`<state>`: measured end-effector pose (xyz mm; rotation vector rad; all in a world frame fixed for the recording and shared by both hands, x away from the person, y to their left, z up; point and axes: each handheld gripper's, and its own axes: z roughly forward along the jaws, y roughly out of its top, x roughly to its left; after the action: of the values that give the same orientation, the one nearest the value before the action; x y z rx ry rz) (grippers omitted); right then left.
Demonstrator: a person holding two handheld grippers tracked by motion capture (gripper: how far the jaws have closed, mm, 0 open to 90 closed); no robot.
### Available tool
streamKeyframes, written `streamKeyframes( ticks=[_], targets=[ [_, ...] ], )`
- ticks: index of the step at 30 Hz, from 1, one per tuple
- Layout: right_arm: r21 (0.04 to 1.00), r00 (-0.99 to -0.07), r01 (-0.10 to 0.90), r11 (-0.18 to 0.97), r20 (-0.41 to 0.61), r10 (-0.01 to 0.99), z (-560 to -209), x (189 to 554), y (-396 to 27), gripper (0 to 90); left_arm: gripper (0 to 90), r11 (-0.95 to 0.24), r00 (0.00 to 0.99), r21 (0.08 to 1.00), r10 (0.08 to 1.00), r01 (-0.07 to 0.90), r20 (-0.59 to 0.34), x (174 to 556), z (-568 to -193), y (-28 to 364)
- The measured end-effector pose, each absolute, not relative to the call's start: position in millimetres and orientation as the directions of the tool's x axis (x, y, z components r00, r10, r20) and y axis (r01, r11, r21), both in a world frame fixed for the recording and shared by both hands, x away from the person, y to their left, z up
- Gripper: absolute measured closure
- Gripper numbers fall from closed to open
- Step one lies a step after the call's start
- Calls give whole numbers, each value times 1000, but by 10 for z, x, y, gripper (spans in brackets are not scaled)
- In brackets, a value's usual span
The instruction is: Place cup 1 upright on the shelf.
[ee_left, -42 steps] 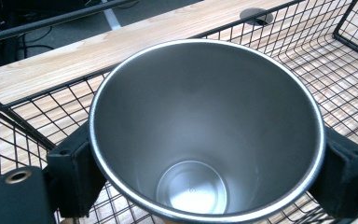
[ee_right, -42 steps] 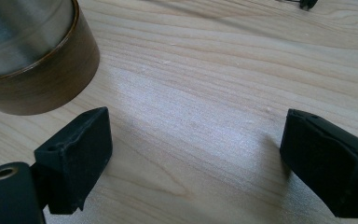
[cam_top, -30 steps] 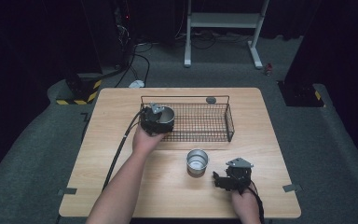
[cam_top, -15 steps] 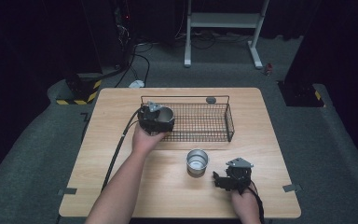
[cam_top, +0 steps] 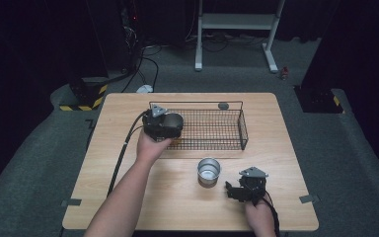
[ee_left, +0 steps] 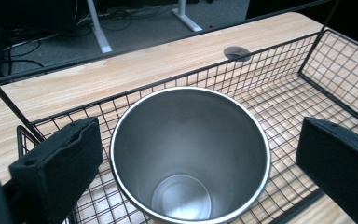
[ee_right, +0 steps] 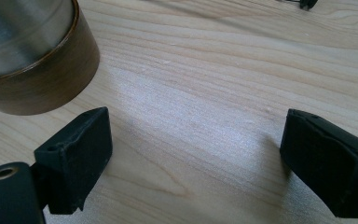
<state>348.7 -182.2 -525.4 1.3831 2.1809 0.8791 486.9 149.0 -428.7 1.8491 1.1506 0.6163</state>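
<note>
steel cup (ee_left: pixel 189 154) stands upright at the nine o'clock end of the wire basket (cam_top: pixel 227 129), and the left gripper (ee_left: pixel 186 163) hangs over it with jaws spread wide on either side, touching nothing. it looks like the placing step is finishing. next, lift clear, while the right gripper (ee_right: pixel 196 163), also spread wide, closes on the second cup (cam_top: pixel 209 171) on the desk (cam_top: pixel 128 173).

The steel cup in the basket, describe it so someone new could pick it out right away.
Find the black wire basket at the back of the wooden table. At its left end, between the open left gripper, stands a steel cup. The other cup stands outside the basket, on bare wood.
</note>
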Motion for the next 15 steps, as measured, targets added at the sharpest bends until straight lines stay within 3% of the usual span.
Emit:
streamKeyframes(
  ticks=[15],
  targets=[
    [697,-424,647,310,-9,905,-5254,3488,-1820,89,21,-201,481,861,875,467,-57,4658,-4209,1570]
  ],
)
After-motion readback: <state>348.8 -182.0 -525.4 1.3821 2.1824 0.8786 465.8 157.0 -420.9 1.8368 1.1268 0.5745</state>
